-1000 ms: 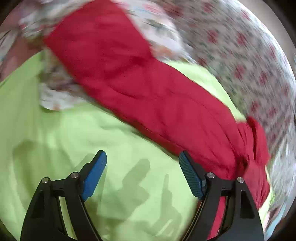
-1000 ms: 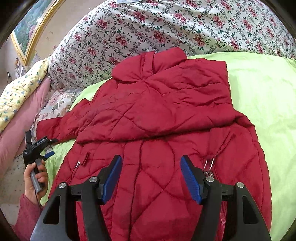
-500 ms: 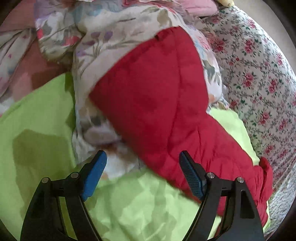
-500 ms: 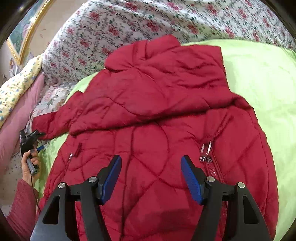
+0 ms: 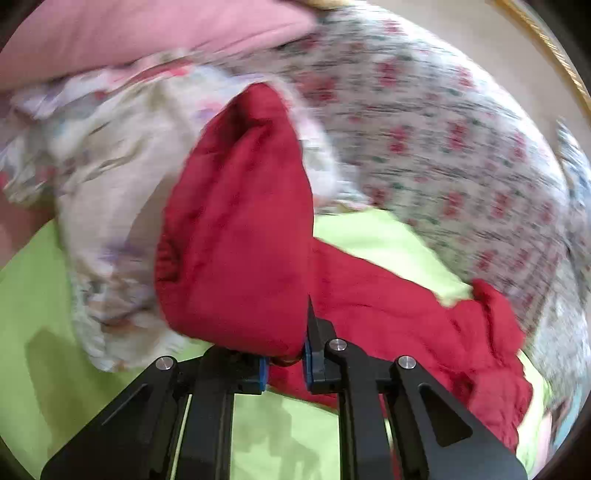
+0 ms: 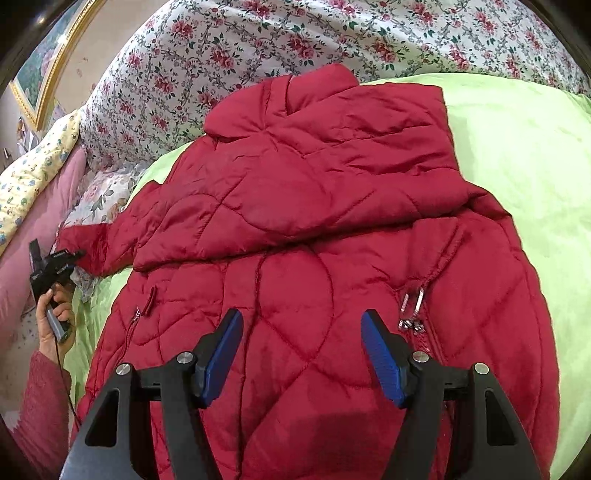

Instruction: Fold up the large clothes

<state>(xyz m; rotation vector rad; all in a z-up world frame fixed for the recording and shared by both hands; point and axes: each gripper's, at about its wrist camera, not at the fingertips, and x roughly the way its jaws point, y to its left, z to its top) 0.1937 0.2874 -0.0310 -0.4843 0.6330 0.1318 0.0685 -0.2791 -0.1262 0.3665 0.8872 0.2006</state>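
Note:
A red quilted jacket (image 6: 314, 229) lies spread on a lime green sheet (image 6: 524, 155), its right half folded over the front. Its left sleeve (image 6: 96, 243) stretches toward the bed's left side. My left gripper (image 5: 284, 363) is shut on the cuff end of that sleeve (image 5: 240, 236); it also shows small in the right wrist view (image 6: 55, 266), held by a hand. My right gripper (image 6: 301, 350) is open and empty, hovering above the jacket's lower front, near the zipper pulls (image 6: 410, 310).
A rose-print quilt (image 6: 295, 37) is bunched along the far side. A floral pillow (image 5: 110, 206) and a pink pillow (image 5: 129, 33) lie at the left, a yellow-print pillow (image 6: 29, 177) behind. A gold picture frame (image 6: 48, 70) hangs on the wall.
My left gripper has moved onto the sleeve cuff and closed on it. My right gripper has lowered slightly over the jacket's front and stays open.

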